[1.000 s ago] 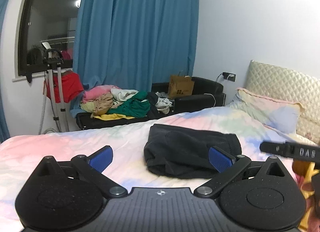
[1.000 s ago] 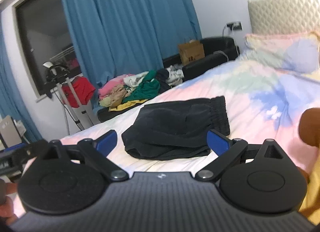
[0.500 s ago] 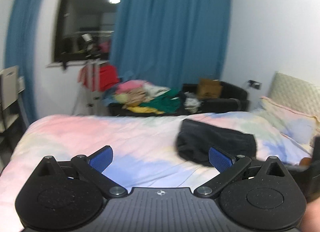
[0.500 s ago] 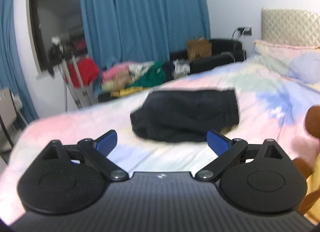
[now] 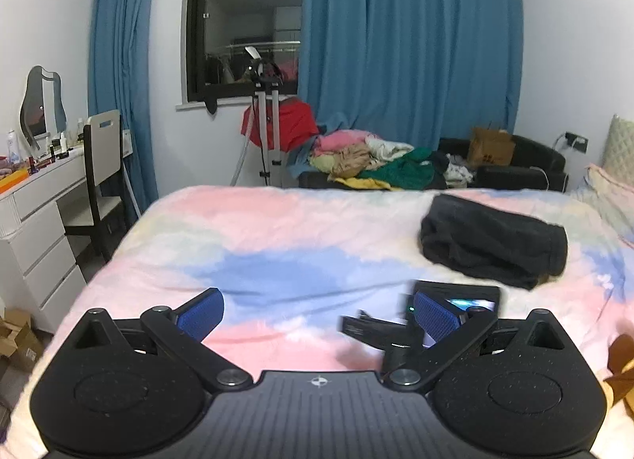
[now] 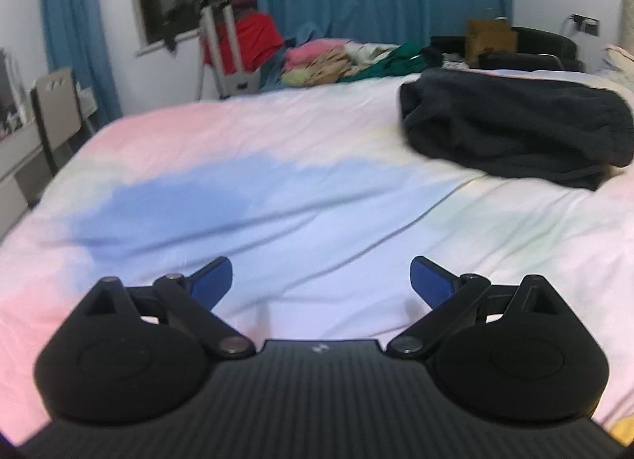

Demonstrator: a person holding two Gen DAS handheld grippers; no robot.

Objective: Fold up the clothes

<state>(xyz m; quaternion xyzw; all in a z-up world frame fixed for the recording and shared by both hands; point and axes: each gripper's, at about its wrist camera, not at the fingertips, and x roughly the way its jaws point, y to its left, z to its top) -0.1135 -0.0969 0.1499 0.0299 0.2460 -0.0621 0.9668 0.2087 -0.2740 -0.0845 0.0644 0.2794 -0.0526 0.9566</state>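
Note:
A folded black garment (image 5: 493, 241) lies on the pastel bedspread (image 5: 277, 245), at the far right in the left wrist view and at the upper right in the right wrist view (image 6: 515, 130). My left gripper (image 5: 317, 314) is open and empty, above the bed's near part. My right gripper (image 6: 321, 280) is open and empty, low over the bedspread (image 6: 257, 189), left of the garment. The right gripper's body (image 5: 455, 308) shows behind my left gripper's right finger.
A pile of unfolded clothes (image 5: 368, 160) lies on a black sofa (image 5: 515, 170) beyond the bed. A tripod (image 5: 265, 122) stands by the window. A white desk (image 5: 35, 213) and chair (image 5: 101, 178) are at the left. A pillow (image 5: 610, 189) is at the right.
Both grippers have swung left and pulled back from the black garment, which now sits to the right in both views. The right gripper has dropped closer to the bedspread. Both stay open.

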